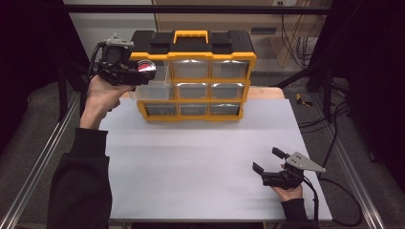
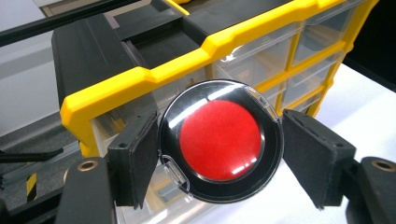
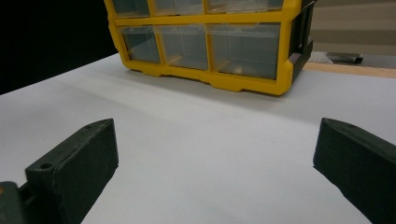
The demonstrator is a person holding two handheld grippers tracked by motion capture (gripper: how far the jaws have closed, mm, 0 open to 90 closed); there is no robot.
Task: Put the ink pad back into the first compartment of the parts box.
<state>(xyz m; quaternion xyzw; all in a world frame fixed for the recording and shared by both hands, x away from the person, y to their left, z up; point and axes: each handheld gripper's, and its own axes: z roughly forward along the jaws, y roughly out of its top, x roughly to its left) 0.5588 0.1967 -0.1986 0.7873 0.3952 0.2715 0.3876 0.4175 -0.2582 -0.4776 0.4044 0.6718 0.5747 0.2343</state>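
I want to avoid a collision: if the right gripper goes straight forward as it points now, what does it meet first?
Probably the yellow drawer organizer. The right gripper points across bare white table toward its bottom drawers.

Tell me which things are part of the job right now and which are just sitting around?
Part of the job:
- round red case, held between the jaws of the left tool
- yellow drawer organiser, with one drawer pulled out near that case

Just sitting around:
- right tool, open and holding nothing, over the white table
- cables behind the table
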